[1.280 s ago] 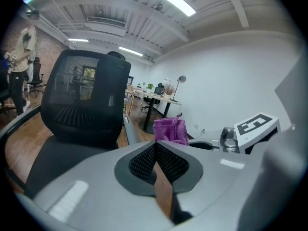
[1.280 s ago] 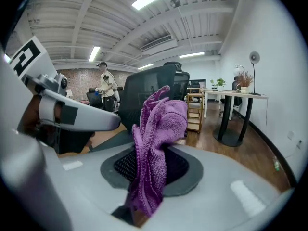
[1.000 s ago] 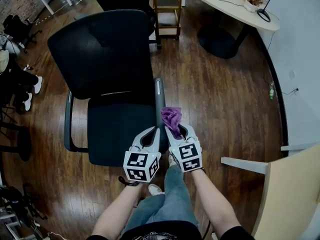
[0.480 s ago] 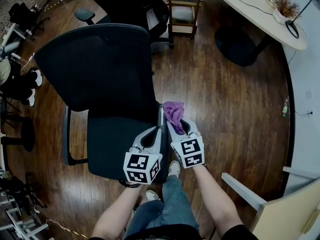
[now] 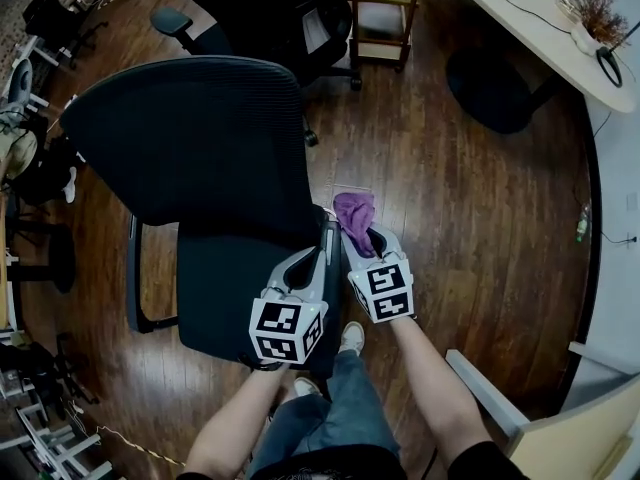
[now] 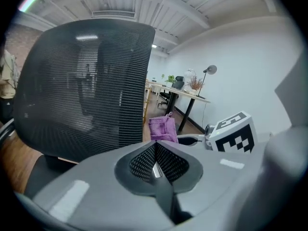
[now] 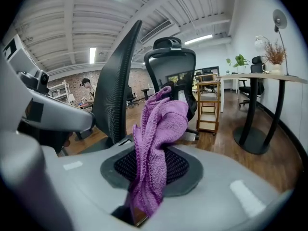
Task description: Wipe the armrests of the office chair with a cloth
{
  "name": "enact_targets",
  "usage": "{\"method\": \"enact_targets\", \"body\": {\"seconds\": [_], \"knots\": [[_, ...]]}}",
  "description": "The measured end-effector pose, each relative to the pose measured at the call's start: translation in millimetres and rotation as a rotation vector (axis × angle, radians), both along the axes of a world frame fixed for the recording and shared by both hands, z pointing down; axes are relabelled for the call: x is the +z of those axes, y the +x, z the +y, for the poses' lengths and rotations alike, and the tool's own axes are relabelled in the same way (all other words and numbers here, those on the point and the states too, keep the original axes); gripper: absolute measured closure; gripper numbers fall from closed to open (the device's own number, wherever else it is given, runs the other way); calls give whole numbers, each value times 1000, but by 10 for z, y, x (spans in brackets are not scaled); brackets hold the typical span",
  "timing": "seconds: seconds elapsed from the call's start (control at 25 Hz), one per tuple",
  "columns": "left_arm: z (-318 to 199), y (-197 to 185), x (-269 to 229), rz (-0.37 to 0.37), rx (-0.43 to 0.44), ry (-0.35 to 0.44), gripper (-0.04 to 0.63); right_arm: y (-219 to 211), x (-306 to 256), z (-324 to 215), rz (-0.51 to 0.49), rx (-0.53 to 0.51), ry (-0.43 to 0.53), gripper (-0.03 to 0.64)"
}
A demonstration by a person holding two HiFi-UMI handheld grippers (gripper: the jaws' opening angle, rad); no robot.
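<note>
The black office chair, with its mesh back (image 5: 185, 138) (image 6: 82, 90) (image 7: 118, 90), stands just ahead of me. Its right armrest (image 5: 331, 253) runs toward me between my two grippers; the left armrest (image 5: 133, 268) is on the far side of the seat. My right gripper (image 5: 372, 243) (image 7: 153, 150) is shut on a purple cloth (image 5: 355, 216) (image 7: 156, 138) (image 6: 162, 129), which hangs by the far end of the right armrest. My left gripper (image 5: 312, 260) (image 6: 155, 146) is shut against the armrest's inner side with nothing seen between its jaws.
A second black chair (image 5: 260, 8) (image 7: 173, 71) and a wooden trolley (image 5: 385, 3) (image 7: 208, 105) stand beyond. At the far right are a curved desk (image 5: 530, 18) with a dark pedestal base (image 5: 495, 88) and a plant (image 5: 595, 13). Beige furniture (image 5: 590, 418) sits close at lower right, and my shoe (image 5: 350, 338) is below the grippers.
The right gripper has carried the cloth farther along the right armrest toward its backrest end. The left gripper stayed beside it. The head view has shifted.
</note>
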State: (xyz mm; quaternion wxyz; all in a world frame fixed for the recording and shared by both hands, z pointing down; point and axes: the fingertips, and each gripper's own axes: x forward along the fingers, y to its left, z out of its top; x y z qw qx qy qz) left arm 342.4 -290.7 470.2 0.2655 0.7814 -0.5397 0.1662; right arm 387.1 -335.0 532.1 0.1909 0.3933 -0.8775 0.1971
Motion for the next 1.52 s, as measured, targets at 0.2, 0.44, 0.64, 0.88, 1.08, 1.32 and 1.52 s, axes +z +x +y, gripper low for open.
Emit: {"method": "enact_targets", "body": {"seconds": [0.2, 0.44, 0.64, 0.88, 1.08, 1.32, 1.52], "knots": [[61, -23, 60, -12, 5, -17, 591, 39, 54, 57, -7, 10, -11, 522], [231, -24, 79, -9, 19, -21, 591, 89, 57, 286, -7, 35, -20, 522], [483, 29, 61, -1, 50, -17, 591, 104, 14, 627, -13, 55, -16, 522], [892, 34, 47, 0, 92, -13, 591, 101, -17, 1099, -3, 82, -19, 522], [1263, -60, -5, 3, 121, 3, 591, 98, -16, 1482, 4, 129, -18, 522], [1736, -188, -48, 4, 156, 26, 591, 73, 14, 2051, 13, 180, -19, 522], [2153, -220, 29, 16, 185, 27, 591, 70, 39, 2559, 6, 227, -21, 522]]}}
